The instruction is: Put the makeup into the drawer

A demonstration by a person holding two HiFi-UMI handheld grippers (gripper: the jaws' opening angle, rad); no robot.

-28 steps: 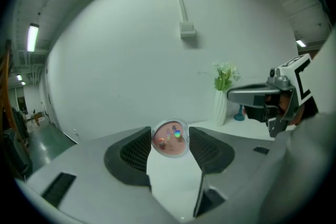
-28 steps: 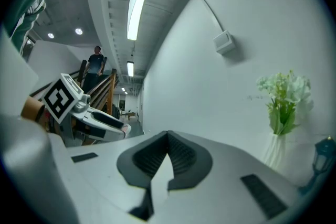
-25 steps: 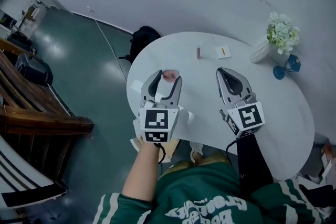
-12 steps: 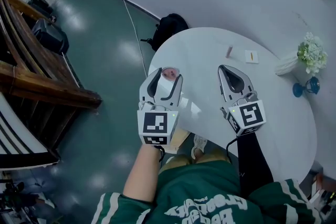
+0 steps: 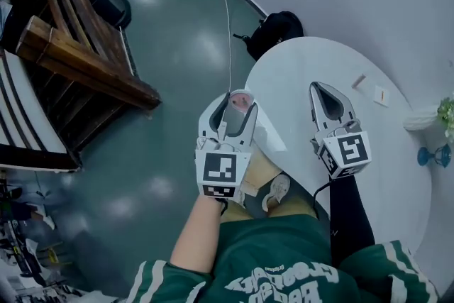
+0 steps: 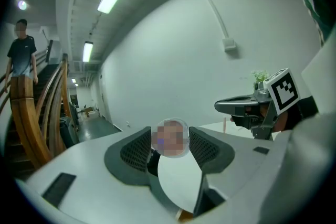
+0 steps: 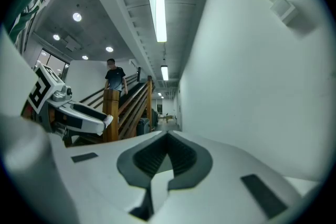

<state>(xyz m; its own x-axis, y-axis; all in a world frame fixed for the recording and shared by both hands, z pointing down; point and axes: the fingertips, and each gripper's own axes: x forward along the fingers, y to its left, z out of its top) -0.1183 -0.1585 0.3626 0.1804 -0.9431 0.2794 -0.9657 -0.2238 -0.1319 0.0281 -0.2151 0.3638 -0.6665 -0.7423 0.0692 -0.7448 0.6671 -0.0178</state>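
The left claw (image 5: 237, 104) is pinching the round makeup (image 5: 242, 100) between its pads, holding it in the air by the edge of the white table (image 5: 305, 74). The right claw (image 5: 318, 86) is hovering over the table, pressed together with nothing in it.

Black backpack (image 5: 277, 28) on floor beside white table (image 5: 301, 78); wooden staircase (image 5: 85, 66).
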